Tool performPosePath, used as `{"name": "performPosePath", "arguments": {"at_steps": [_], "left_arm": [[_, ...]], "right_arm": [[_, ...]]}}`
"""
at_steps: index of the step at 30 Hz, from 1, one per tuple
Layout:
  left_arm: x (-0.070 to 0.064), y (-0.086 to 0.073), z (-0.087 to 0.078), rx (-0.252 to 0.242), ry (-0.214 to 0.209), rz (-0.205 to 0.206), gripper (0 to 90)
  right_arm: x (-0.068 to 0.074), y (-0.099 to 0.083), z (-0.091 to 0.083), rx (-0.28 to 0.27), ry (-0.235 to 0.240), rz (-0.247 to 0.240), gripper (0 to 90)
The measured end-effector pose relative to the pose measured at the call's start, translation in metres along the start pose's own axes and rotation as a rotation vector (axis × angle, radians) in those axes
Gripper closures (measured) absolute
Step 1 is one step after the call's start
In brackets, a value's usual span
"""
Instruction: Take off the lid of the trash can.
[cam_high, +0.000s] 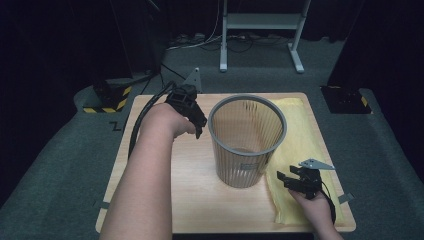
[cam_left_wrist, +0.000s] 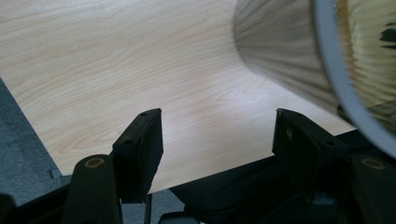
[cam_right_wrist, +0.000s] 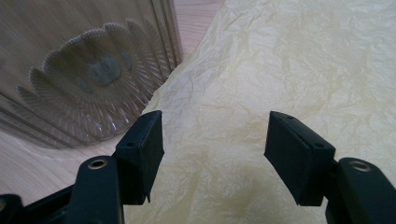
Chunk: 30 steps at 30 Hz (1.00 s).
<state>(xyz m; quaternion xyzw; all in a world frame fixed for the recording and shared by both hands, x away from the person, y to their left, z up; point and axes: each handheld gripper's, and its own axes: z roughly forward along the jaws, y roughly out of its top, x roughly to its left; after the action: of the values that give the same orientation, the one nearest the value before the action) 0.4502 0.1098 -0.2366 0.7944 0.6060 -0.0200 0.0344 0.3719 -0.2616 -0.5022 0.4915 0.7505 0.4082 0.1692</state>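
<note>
Ribbed bin (cam_high: 247, 140), upright mid-surface, ready for lining; yellow bag (cam_high: 300, 150) flat beside it; right gripper (cam_right_wrist: 212, 140) fingers wide above bag; left gripper (cam_left_wrist: 217, 140) wide near rim

Light wood worktop (cam_high: 195, 200), rounded corners, centre of frame, on grey carpeted floor (cam_high: 60, 165). Standing upright on worktop, centre: translucent ribbed bin (cam_high: 247, 142), grey rim. Lying flat along right side of worktop: crinkled pale yellow sheet (cam_high: 300, 145), left edge touching bin base. Left half of worktop bare wood.
</note>
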Motion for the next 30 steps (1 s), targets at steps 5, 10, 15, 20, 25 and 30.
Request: {"name": "performPosePath", "arguments": {"at_steps": [5, 10, 15, 20, 25, 30], "left_arm": [[-0.006, 0.008, -0.002, -0.004, -0.031, -0.005, 33.5], [-0.013, 0.016, -0.005, -0.011, -0.049, 0.002, 36.0], [-0.018, 0.024, -0.009, -0.027, -0.063, -0.006, 39.5], [-0.023, 0.028, -0.007, -0.025, -0.057, 0.003, 40.0], [-0.031, 0.032, -0.003, -0.019, -0.042, 0.019, 37.7], [-0.035, 0.035, -0.004, -0.034, -0.050, 0.023, 32.7]], "right_arm": [[-0.002, 0.000, 0.000, 0.002, 0.003, 0.002, 36.8], [-0.002, 0.000, 0.000, 0.002, 0.006, 0.005, 36.8], [-0.002, -0.001, 0.000, 0.005, 0.006, 0.009, 36.8], [-0.003, -0.001, 0.000, 0.005, 0.007, 0.008, 36.7], [-0.004, -0.001, 0.001, 0.006, 0.013, 0.010, 36.5], [-0.004, -0.001, 0.001, 0.006, 0.015, 0.016, 36.4]]}}
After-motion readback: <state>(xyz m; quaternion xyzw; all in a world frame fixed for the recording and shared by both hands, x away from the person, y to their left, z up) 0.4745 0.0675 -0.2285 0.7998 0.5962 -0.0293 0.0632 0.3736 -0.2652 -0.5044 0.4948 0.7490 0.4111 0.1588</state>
